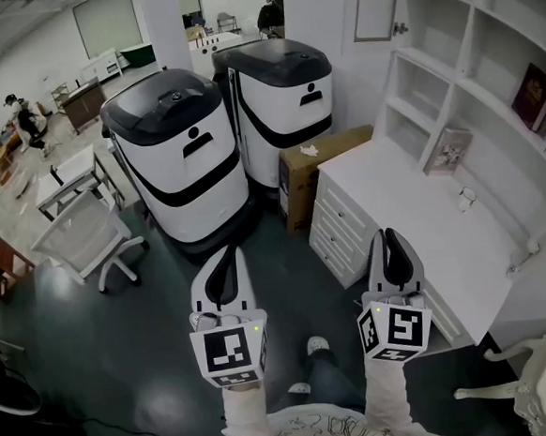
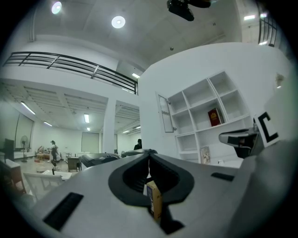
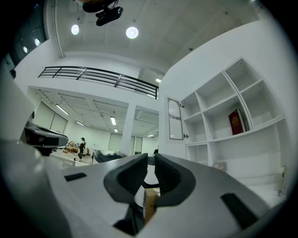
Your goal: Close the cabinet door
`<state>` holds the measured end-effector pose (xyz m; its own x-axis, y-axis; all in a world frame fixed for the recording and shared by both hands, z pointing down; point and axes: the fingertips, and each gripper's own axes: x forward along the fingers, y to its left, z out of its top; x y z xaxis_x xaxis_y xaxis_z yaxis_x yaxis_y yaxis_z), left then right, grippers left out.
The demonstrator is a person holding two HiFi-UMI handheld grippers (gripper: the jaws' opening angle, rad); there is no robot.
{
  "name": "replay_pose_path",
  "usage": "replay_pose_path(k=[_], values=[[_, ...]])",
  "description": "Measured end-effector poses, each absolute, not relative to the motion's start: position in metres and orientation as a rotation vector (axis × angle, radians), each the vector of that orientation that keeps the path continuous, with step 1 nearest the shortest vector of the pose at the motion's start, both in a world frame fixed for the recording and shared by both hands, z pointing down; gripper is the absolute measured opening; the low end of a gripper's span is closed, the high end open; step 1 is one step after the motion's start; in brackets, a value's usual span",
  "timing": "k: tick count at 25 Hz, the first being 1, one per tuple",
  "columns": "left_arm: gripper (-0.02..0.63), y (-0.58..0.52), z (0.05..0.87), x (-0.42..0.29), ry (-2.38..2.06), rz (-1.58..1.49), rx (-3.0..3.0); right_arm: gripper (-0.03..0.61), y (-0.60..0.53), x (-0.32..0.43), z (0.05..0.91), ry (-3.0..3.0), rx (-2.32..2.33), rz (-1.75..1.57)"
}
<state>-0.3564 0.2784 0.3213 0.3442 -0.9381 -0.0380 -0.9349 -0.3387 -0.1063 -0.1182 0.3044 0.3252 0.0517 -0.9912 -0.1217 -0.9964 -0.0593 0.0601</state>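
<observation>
Two grippers, both empty: left gripper point(image 1: 225, 256) has its jaws pressed together, right gripper point(image 1: 388, 236) sits just a crack apart. Door point(image 1: 376, 3) is far right on the shelves point(image 1: 469, 84), swung wide open and well apart from both. Basically nothing done yet, reach and push still to go.

Nothing here can be read — no legible text.

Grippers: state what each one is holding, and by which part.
Nothing is held. The jaws of the left gripper are together, those of the right gripper barely parted, both empty; the cardboard box seen between them stands far off on the floor.
</observation>
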Motion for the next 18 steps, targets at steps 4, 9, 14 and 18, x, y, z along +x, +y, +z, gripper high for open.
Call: replay_pose_path(k=[4,9,14,18], values=[[0.005,0.256,0.326,-0.353,1.752,-0.057,-2.488,0.046,0.279,-0.117,0.330,2.148,-2.241,0.193],[0.005,0.218,0.330,-0.347,1.768,-0.066,-2.475,0.068,0.235,-0.114,0.332,2.171,-2.219,0.198],[0.003,0.169,0.326,-0.337,1.797,-0.056,-2.454,0.080,0.181,-0.106,0.325,2.192,-2.185,0.228],[0.005,0.124,0.315,-0.326,1.821,-0.062,-2.415,0.083,0.130,-0.093,0.315,2.205,-2.156,0.241]])
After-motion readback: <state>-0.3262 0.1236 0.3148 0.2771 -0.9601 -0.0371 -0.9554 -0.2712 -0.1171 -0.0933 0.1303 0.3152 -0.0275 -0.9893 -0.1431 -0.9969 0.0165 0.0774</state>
